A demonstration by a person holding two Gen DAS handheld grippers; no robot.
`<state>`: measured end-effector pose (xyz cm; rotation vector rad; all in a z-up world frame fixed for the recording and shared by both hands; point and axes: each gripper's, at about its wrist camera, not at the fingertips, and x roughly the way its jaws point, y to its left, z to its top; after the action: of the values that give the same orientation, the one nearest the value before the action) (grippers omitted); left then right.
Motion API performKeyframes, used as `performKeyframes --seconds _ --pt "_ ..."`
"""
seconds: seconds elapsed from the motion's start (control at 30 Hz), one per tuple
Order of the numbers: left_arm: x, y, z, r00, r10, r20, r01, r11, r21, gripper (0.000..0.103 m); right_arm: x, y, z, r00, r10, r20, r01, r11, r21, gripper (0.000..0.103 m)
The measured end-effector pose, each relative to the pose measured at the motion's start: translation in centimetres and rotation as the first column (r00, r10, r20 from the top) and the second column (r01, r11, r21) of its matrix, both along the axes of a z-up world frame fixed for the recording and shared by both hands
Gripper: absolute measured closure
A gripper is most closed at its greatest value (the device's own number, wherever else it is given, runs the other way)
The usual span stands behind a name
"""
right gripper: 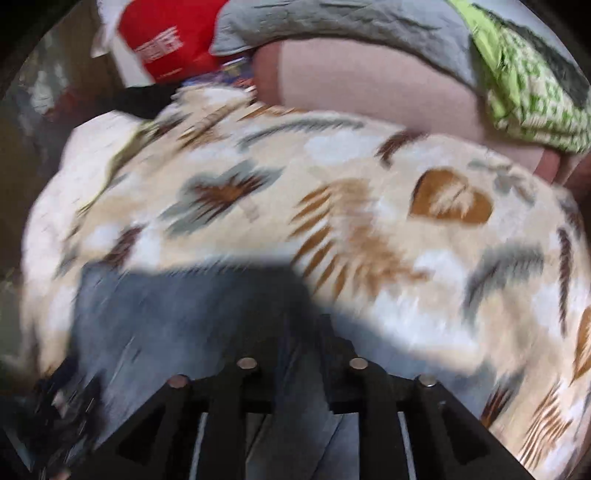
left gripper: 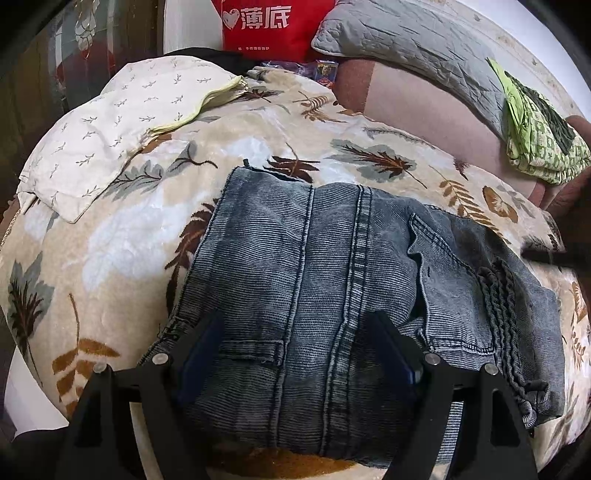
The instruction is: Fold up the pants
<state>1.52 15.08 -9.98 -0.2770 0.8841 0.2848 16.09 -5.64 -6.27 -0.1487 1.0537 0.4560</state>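
The pants, faded blue-grey jeans, lay folded into a compact block on a leaf-printed blanket spread over the bed. In the left wrist view their doubled seams ran from the near edge toward the far one, a back pocket showed on the right half, and a belt loop lay near the lower left corner. A darker layer with a braided cord stuck out along the right side of the bundle.

The left hand-held gripper hung just over the near part of the jeans with its jaws spread wide, one finger on each side of the central seam. It was released, and nothing was pinched between its pads.

The right wrist view was badly smeared. There the right hand-held gripper stood above the right edge of the denim, where the fabric met the blanket. Its fingers were fairly close together, but the blur hid the tips, so I cannot tell whether they were clenched on cloth or free.

Farther out, a cream pillowcase with small sprigs rested on the blanket's far left. Beyond the blanket sat a red bag with white lettering, a grey quilted pillow, and a crumpled green patterned cloth on a pinkish sheet.
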Motion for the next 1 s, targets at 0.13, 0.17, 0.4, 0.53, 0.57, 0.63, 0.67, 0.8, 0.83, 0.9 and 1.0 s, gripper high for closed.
performKeyframes --seconds 0.13,0.17,0.4,0.53,0.57,0.63,0.67,0.8,0.83,0.9,1.0 --pt "0.0 -0.3 -0.1 1.0 0.01 0.005 -0.01 1.0 0.024 0.021 -5.3 3.6 -2.6 0.985 0.169 -0.021 -0.17 0.982 -0.085 0.031" --pt "0.0 -0.4 -0.1 1.0 0.012 0.006 -0.012 0.999 0.03 0.021 -6.0 4.8 -4.1 0.978 0.206 -0.041 -0.21 0.967 -0.145 0.024" --pt "-0.7 0.1 0.5 0.998 0.023 0.053 -0.023 1.0 -0.008 0.021 -7.9 1.0 -1.5 0.994 0.06 0.093 -0.057 0.998 -0.038 0.013" --pt "-2.6 0.7 2.4 0.988 0.072 0.133 -0.068 0.997 -0.039 0.021 -11.2 -6.5 0.4 0.967 -0.115 0.226 0.08 0.984 0.16 0.012" --pt "-3.1 0.8 2.9 0.985 0.082 0.153 -0.075 0.996 -0.05 0.021 -11.8 -8.1 0.3 0.951 -0.164 0.262 0.121 0.977 0.174 0.012" --pt "-3.9 0.8 3.5 0.981 0.097 0.169 -0.087 0.994 -0.063 0.021 -13.0 -11.2 -0.9 0.912 -0.269 0.31 0.22 0.958 0.184 0.012" --pt "-4.4 0.6 3.8 0.98 0.103 0.172 -0.092 0.993 -0.067 0.021 -13.1 -12.2 -1.4 0.902 -0.304 0.308 0.256 0.948 0.187 0.012" --pt "-6.3 0.0 4.3 0.984 0.112 0.139 -0.094 0.987 -0.133 0.021 -12.4 -14.8 -1.8 0.893 -0.376 0.248 0.308 0.912 0.272 0.012" --pt "-6.6 0.1 4.3 0.984 0.117 0.134 -0.095 0.982 -0.162 0.021 -12.8 -15.3 -1.6 0.894 -0.376 0.245 0.302 0.908 0.29 0.012" --pt "-7.3 0.2 4.0 0.985 0.132 0.116 -0.098 0.962 -0.256 0.021 -12.5 -15.0 -1.7 0.908 -0.356 0.222 0.285 0.912 0.295 0.012" --pt "-7.4 0.5 3.1 0.988 0.137 0.065 -0.103 0.92 -0.379 0.021 -12.2 -14.4 -2.5 0.929 -0.325 0.176 0.263 0.916 0.302 0.012"
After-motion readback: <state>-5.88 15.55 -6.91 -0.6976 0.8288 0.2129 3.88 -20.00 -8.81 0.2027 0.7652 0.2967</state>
